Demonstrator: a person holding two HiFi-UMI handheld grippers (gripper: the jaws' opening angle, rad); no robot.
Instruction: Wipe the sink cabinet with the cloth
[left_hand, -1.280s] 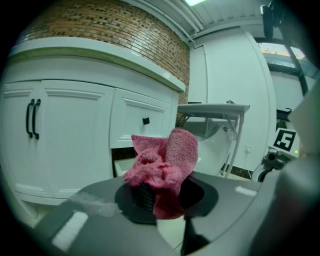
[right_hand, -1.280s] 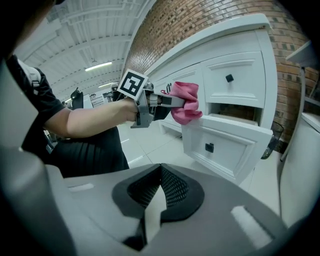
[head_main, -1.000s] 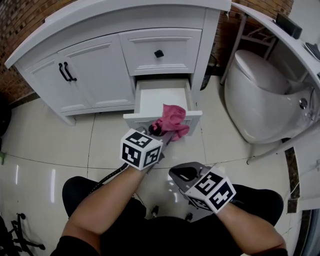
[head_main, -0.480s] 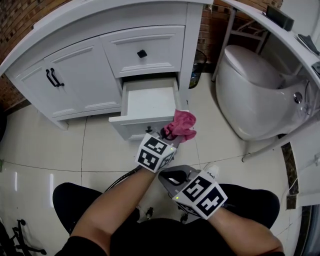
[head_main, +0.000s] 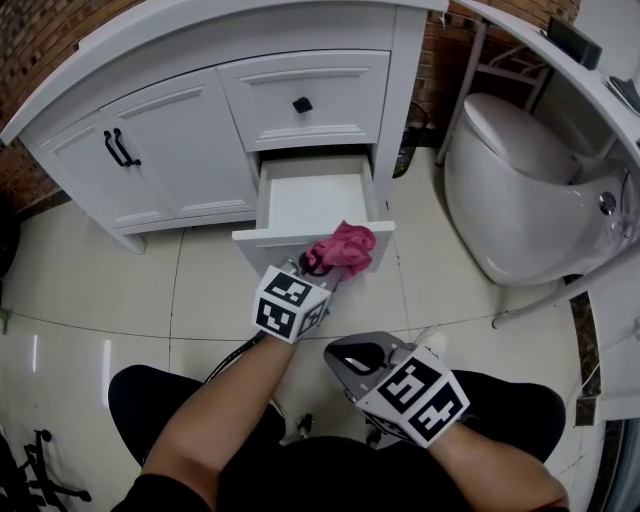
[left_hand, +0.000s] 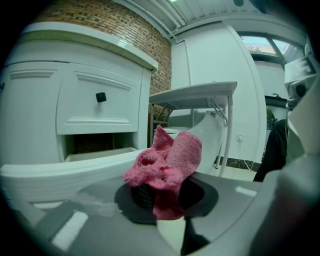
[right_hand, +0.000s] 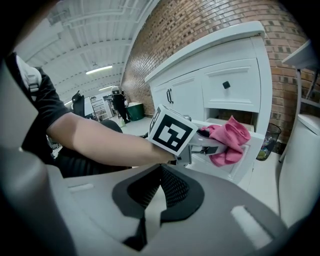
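A crumpled pink cloth (head_main: 342, 248) is pinched in my left gripper (head_main: 318, 266), whose jaws are shut on it. The cloth (left_hand: 165, 167) rests against the front edge of the pulled-out lower drawer (head_main: 310, 203) of the white sink cabinet (head_main: 180, 130). The right gripper view shows the same cloth (right_hand: 227, 140) bunched at the drawer's front. My right gripper (head_main: 362, 354) hangs lower and to the right, over the floor, its jaws shut with nothing between them (right_hand: 156, 192).
A white toilet (head_main: 520, 190) stands right of the cabinet. A white shelf rack (head_main: 560, 60) runs above it. A small bin (head_main: 408, 150) sits between cabinet and toilet. The upper drawer (head_main: 305, 100) and double doors (head_main: 125, 165) are closed. Pale floor tiles (head_main: 110, 300) lie around.
My left gripper with the cloth has shifted left along the drawer's front edge, after swinging right half a second ago. The right gripper stays low near my lap.
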